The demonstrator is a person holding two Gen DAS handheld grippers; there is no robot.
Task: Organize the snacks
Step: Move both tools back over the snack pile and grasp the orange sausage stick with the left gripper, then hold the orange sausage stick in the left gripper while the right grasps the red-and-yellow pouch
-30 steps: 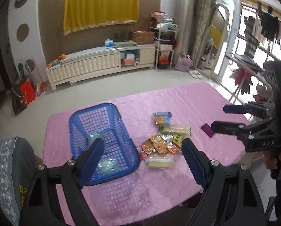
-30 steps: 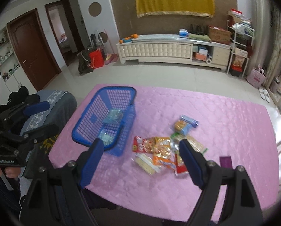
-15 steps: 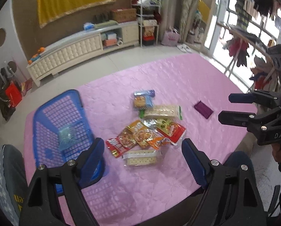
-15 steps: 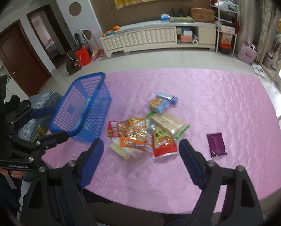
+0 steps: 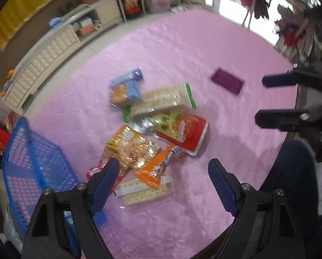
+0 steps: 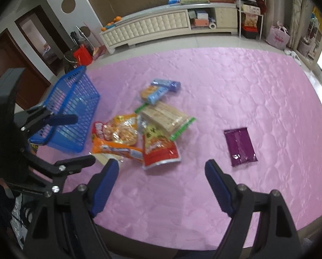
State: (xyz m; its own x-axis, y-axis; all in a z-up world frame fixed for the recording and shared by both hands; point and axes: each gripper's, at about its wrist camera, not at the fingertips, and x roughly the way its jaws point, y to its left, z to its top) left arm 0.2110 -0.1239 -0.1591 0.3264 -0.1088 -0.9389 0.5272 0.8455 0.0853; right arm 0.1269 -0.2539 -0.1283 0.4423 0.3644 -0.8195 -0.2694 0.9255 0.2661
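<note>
The snacks [image 6: 139, 129] lie in a loose, overlapping heap on the pink cloth [image 6: 247, 86], just right of the blue basket [image 6: 74, 108]; one purple packet [image 6: 240, 146] lies alone, well apart from the basket on the heap's far side. These look like light foil and plastic bags: soft, crinkly, probably slippery, and the cracker packs [image 5: 145, 191] likely break if squeezed hard. A pinch on a sealed edge or a flat end seems safest, taking the top bags first since they overlap.

The left gripper [image 5: 163, 183] hangs over the end of the heap nearest the basket, jaws wide apart, holding nothing; the cracker pack and an orange bag [image 5: 161, 168] show between its fingers, whether touched I cannot tell. The right gripper [image 6: 162, 179] is equally wide and empty, over bare cloth further from the basket than the heap.
</note>
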